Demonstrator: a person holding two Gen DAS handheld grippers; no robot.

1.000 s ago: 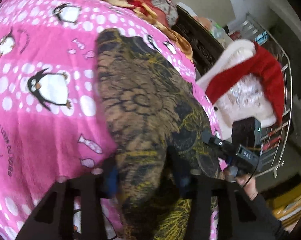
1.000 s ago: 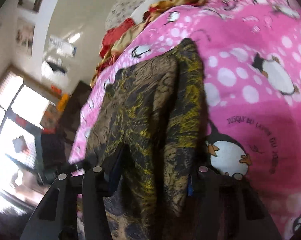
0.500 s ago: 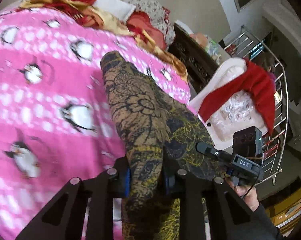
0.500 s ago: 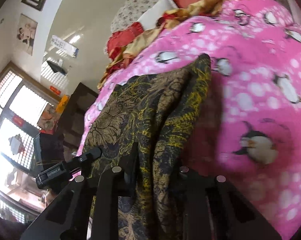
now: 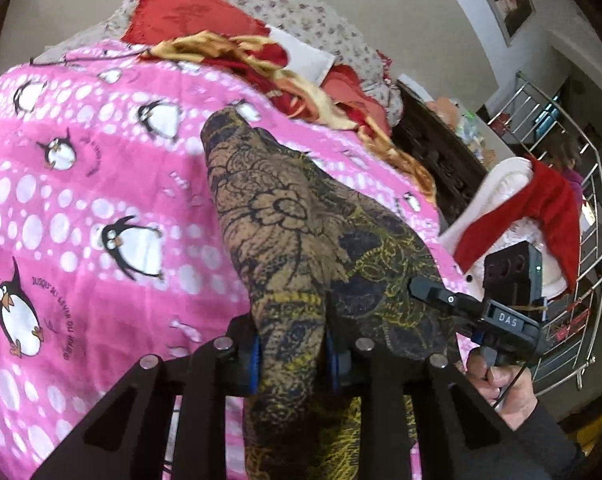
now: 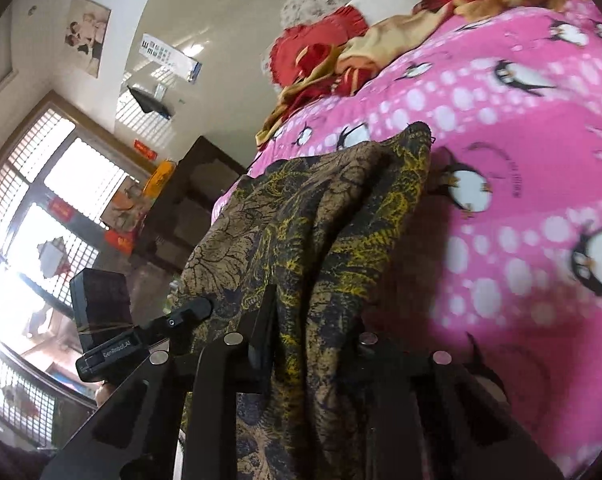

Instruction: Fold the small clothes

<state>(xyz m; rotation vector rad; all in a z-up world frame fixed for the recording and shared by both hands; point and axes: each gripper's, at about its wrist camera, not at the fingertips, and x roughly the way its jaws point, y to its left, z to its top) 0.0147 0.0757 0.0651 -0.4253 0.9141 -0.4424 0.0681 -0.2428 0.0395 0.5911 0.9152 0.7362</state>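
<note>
a pink penguin blanket [image 5: 101, 208] covers the bed, with red bedding heaped at its far end. in the left wrist view your left gripper [image 5: 291, 354] has just closed its fingers narrow on a bunched edge of the brown garment [image 5: 285, 216]; that edge now rides off the blanket while the far tip still lies on it, so a fold can start. your other hand [image 5: 501, 388] holds its gripper just beside the cloth. in the right wrist view your right gripper [image 6: 313, 340] has likewise just pinched the garment [image 6: 313, 208], pointing down and forward over the bed.
</note>
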